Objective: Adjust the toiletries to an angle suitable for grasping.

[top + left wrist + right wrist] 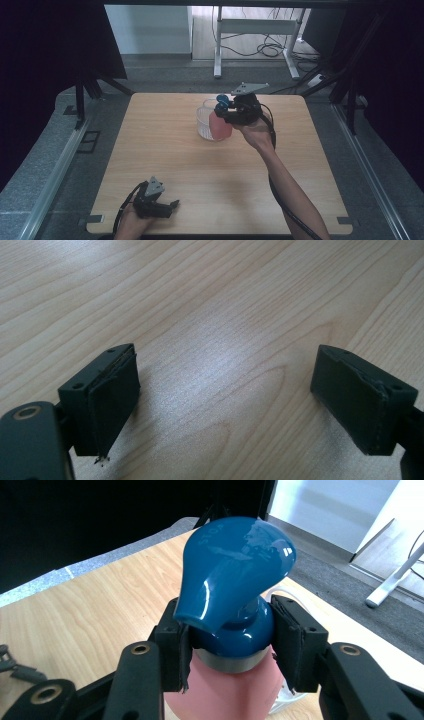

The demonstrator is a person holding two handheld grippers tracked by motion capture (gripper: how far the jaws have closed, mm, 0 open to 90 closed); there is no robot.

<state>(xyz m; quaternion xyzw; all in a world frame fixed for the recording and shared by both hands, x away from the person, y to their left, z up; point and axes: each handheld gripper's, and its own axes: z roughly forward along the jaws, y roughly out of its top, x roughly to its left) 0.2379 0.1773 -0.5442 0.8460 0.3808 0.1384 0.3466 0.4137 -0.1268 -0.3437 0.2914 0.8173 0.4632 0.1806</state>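
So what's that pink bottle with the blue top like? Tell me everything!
The bottle has a matte pink body, a grey collar and a glossy blue pump top with a bulbous head. It looks plastic. The right gripper is shut on its blue neck, holding it roughly upright. In the high view it sits right by a clear cup on the table.

High view: dim overall, low contrast, slightly soft. Both sides fall to near black; brightest zone is the pale floor and wall at top centre, so light enters from beyond the far edge. The surface (165, 165) reads evenly lit, with faint soft shadows.

Left gripper view: brighter, a broad pale sheen on the wood grain at centre. Grain sharp further off; near tool parts at the bottom corners soft.

Right gripper view: strong white glare streaks on the glossy blue cap (235, 575). Upper left black, upper right washed out. Background mildly blurred.
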